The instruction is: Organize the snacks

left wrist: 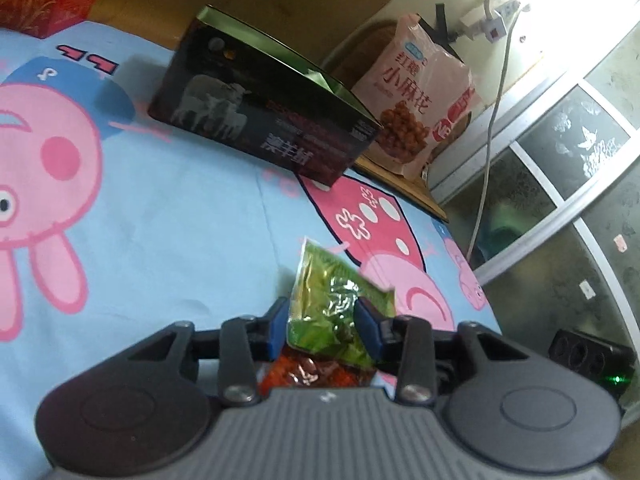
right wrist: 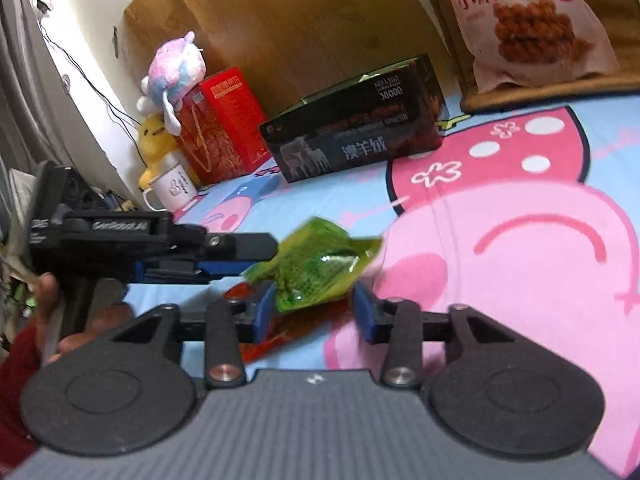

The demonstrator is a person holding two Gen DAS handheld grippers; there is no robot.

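left gripper (left wrist: 322,322) grips one green packet (left wrist: 332,304).

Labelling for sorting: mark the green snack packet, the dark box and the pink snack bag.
green snack packet (left wrist: 320,280): left wrist view, crinkled upper face.
dark box (right wrist: 360,140): right wrist view, printed front.
pink snack bag (left wrist: 416,92): left wrist view, front panel.

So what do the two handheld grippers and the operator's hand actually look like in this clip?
Both grippers share a ribbed grey body, two round black discs, black linkage arms with silver screws and blue finger pads. The left gripper, seen from the side, carries white "GenRobot.AI" lettering on its black housing. The bare left hand wears a dark red sleeve. No cables are visible.
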